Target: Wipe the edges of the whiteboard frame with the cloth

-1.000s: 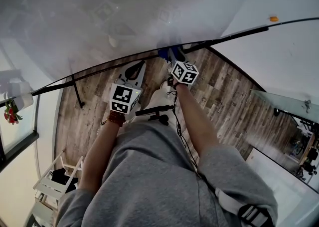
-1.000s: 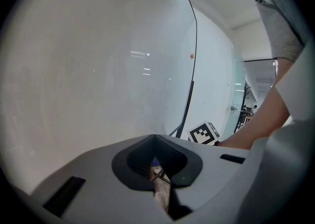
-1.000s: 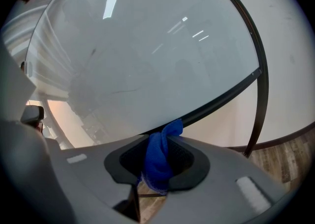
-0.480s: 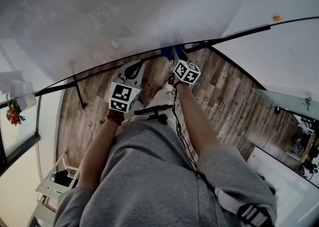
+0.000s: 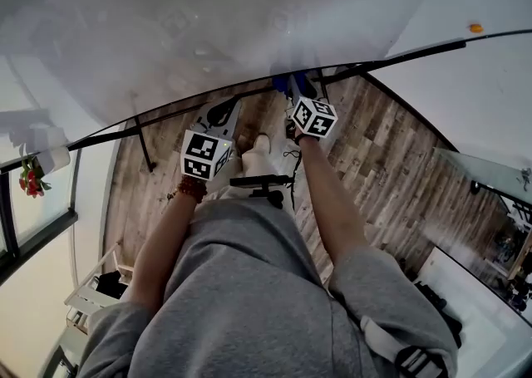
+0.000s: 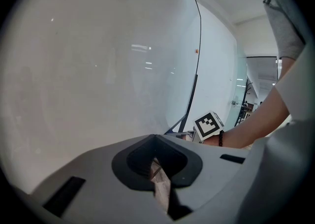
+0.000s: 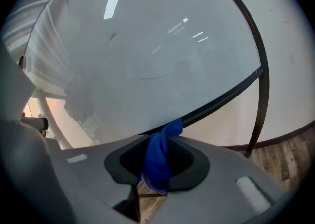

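Two claws up near the lower edge of the whiteboard (image 5: 208, 27), both arms stretched out in front of me.

Right claw (image 7: 156, 169): clenched on the blue cloth (image 7: 160, 151). The cloth is bunched between the jaws. Its top fold pokes out past the tips and touches the black frame (image 7: 221, 97) where it runs along the bottom of the board. The lower end of the cloth hangs below the jaws. From the head view, this claw sits right at the frame line, with the cloth a small blue patch against it.

Left claw (image 6: 156, 169): jaws pressed together, nothing gripped. Only a thin slit between them, with wood floor (image 5: 374, 169) showing through. It points toward the board face, just left of the right claw and slightly lower. I cannot tell whether its tip touches the board.

From the left claw's view, the frame curves up the board's far side, and the right claw's marker cube (image 6: 209, 124) shows beside it, near the lower frame.

Board surface is glossy, with ceiling lights reflected in it. One black board leg (image 5: 143, 145) stands on the floor to my left.
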Motion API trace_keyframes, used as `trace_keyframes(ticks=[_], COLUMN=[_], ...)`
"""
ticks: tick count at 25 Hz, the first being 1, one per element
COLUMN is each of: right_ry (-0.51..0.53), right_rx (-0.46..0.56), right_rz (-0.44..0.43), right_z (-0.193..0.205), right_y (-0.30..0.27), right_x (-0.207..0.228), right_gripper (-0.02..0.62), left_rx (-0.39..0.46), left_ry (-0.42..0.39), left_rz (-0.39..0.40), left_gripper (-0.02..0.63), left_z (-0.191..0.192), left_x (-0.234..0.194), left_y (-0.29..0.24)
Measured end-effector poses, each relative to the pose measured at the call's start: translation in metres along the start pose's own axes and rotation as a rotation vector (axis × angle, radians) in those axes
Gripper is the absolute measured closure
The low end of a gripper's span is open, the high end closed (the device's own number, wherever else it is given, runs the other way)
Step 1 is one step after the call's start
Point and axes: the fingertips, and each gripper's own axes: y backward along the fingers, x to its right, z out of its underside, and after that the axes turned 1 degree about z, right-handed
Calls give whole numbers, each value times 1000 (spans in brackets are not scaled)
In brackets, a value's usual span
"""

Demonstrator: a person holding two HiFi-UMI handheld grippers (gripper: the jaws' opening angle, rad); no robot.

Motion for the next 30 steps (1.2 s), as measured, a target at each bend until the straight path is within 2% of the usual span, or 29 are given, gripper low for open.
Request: trace_keyframes(ticks=[6,15,22,30], right_ry=[-36,-31,-23,-25], right_rx=[-7,10,-2,2], right_rz=[-23,20,12,-1], right_z=[2,3,14,24], right_y=[-2,-1,-2,-6], right_x=[-3,-6,-31,-55], right_gripper=[486,486,485,485], left_rx=[8,3,19,22], left_ry=[39,-69,-34,-39], left_rz=[-46,38,23,31], left_gripper=[597,597,597,598], left_z=[-6,-6,-6,-1], left_x=[0,-3,-27,-38], left_y=[4,11,32,43])
